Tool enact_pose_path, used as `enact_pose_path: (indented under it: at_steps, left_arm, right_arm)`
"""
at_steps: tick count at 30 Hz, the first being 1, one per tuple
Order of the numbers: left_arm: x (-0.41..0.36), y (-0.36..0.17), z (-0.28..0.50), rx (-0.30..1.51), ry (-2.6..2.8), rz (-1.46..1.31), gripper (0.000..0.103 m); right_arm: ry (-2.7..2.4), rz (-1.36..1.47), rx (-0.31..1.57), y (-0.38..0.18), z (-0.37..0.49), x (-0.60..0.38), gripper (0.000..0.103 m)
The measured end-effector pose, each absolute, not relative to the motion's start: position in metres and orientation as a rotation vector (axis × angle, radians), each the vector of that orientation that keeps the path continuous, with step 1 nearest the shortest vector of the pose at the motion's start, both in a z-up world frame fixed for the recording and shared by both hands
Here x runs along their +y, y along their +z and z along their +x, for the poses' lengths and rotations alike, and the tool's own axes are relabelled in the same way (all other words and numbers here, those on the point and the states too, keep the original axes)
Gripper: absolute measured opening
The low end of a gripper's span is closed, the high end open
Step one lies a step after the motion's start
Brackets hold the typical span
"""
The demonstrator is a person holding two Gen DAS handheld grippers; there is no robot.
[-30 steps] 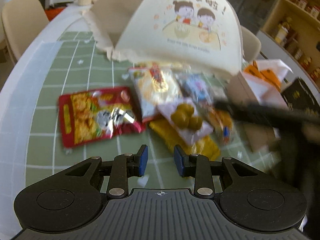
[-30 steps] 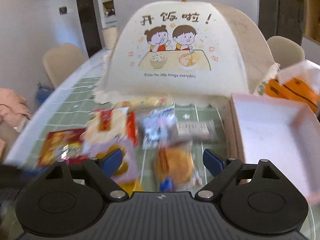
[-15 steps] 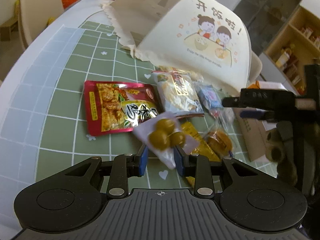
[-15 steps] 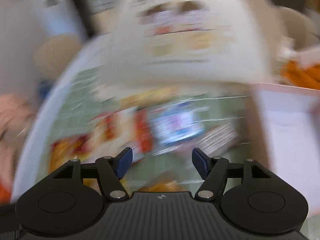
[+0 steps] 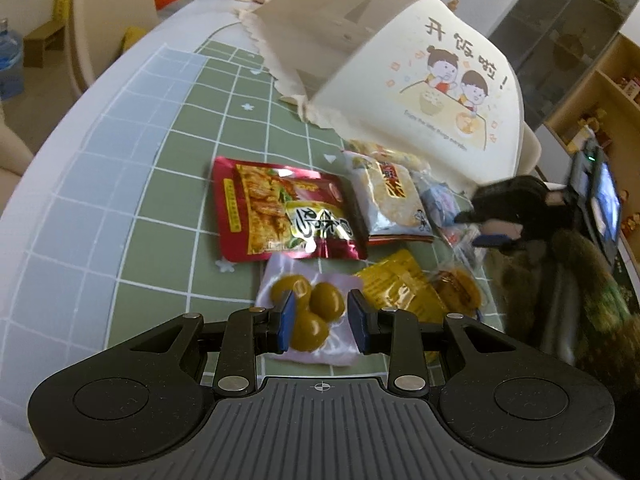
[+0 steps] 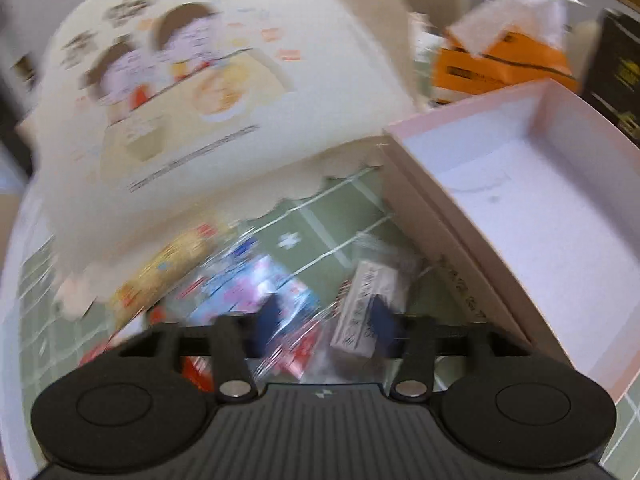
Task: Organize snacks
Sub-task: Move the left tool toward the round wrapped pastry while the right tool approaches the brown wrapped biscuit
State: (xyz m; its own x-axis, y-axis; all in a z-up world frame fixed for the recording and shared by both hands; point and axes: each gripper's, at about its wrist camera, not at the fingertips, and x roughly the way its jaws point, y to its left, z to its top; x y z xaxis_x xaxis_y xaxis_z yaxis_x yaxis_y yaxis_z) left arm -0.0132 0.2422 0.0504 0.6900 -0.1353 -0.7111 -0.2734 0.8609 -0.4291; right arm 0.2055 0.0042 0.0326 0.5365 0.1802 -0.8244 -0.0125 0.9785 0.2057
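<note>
- The cream food cover [image 5: 400, 76] stands on the green checked table [image 5: 160, 200]; the snacks lie just in front of it.
- A pale open box [image 6: 540, 208] sits beside the cover.
- The red packet [image 5: 276, 212] lies before the cover.
- The left gripper [image 5: 322, 320], jaws narrow, straddles the pouch of green fruits [image 5: 316, 312]; whether they pinch it, I cannot tell.
- The right gripper [image 6: 324, 320] is closing around a white wrapped bar [image 6: 360, 304] near the box; the picture is blurred.

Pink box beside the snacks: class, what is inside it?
The pink box shows only a bare white floor, no snacks. Its near corner is hidden behind the right gripper's body.
</note>
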Motion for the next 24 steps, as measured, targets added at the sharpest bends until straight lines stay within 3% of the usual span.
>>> enact_pose_path:
  at_steps: [2, 4, 11, 15, 18, 20, 24]
  left_arm:
    - [0.238, 0.052, -0.012, 0.818, 0.081, -0.536, 0.033]
    - [0.230, 0.054, -0.010, 0.822, 0.072, -0.524, 0.033]
    - [0.188, 0.063, -0.006, 0.848, 0.033, -0.467, 0.033]
    - [0.164, 0.070, -0.002, 0.858, 0.012, -0.439, 0.033]
    - [0.153, 0.075, -0.003, 0.859, 0.001, -0.419, 0.033]
    - [0.152, 0.077, -0.008, 0.860, 0.000, -0.402, 0.033]
    - [0.168, 0.079, -0.021, 0.866, 0.026, -0.383, 0.033]
  right_arm:
    - [0.199, 0.145, 1.041, 0.030, 0.191, 0.002, 0.012]
    - [0.268, 0.149, 1.093, 0.023, 0.172, -0.005, 0.007]
    - [0.529, 0.160, 1.161, 0.028, 0.100, -0.042, 0.007]
    - [0.529, 0.121, 1.066, 0.043, 0.094, -0.061, 0.008]
    - [0.422, 0.203, 1.001, 0.051, 0.118, -0.060, 0.027]
    - [0.305, 0.312, 0.977, 0.050, 0.135, -0.054, 0.062]
    - [0.186, 0.342, 0.924, 0.044, 0.155, -0.020, 0.064]
